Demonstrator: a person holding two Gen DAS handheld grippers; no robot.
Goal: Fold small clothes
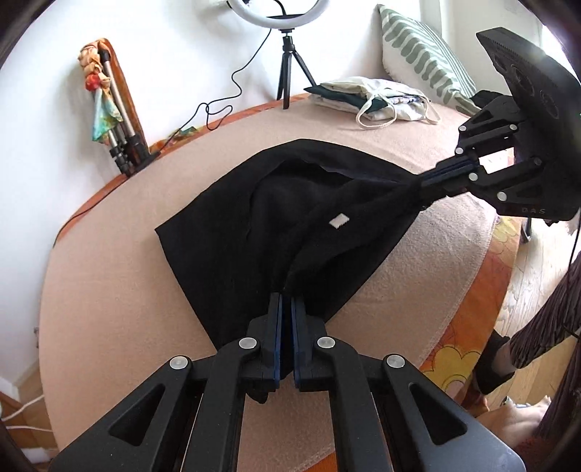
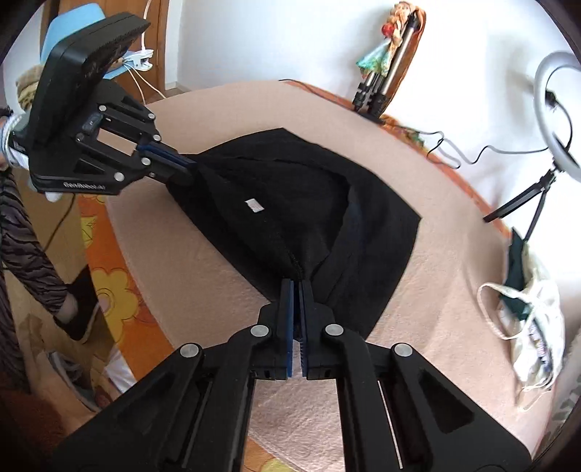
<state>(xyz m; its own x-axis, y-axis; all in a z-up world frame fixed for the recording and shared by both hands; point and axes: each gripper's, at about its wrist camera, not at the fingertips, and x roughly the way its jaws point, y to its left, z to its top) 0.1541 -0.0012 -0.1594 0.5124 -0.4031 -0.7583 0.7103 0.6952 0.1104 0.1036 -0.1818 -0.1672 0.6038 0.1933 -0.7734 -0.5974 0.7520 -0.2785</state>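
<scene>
black garment (image 1: 232,232) (image 2: 312,203) lies spread on a bed under a beige blanket (image 1: 120,290) (image 2: 446,290), near edge lifted and stretched between both tools, far part flat on blanket. small white label (image 1: 338,220) (image 2: 254,205) on the raised fabric. left gripper (image 1: 286,301) (image 2: 189,165) fingers pressed together, pinching one corner of the cloth. right gripper (image 2: 298,287) (image 1: 425,181) fingers also closed, pinching the other corner. pile of folded clothes (image 1: 348,95) (image 2: 515,279) at far side of bed, dark green piece with pale cloth. a drawstring bag (image 1: 392,103) (image 2: 533,326) lies on the pile, contents can't tell. striped pillow (image 1: 421,54) behind pile. ring light (image 1: 268,14) (image 2: 559,109) on small tripod by the wall, folded tripod (image 1: 120,145) (image 2: 377,87) with colourful scarf leaning at the wall.
</scene>
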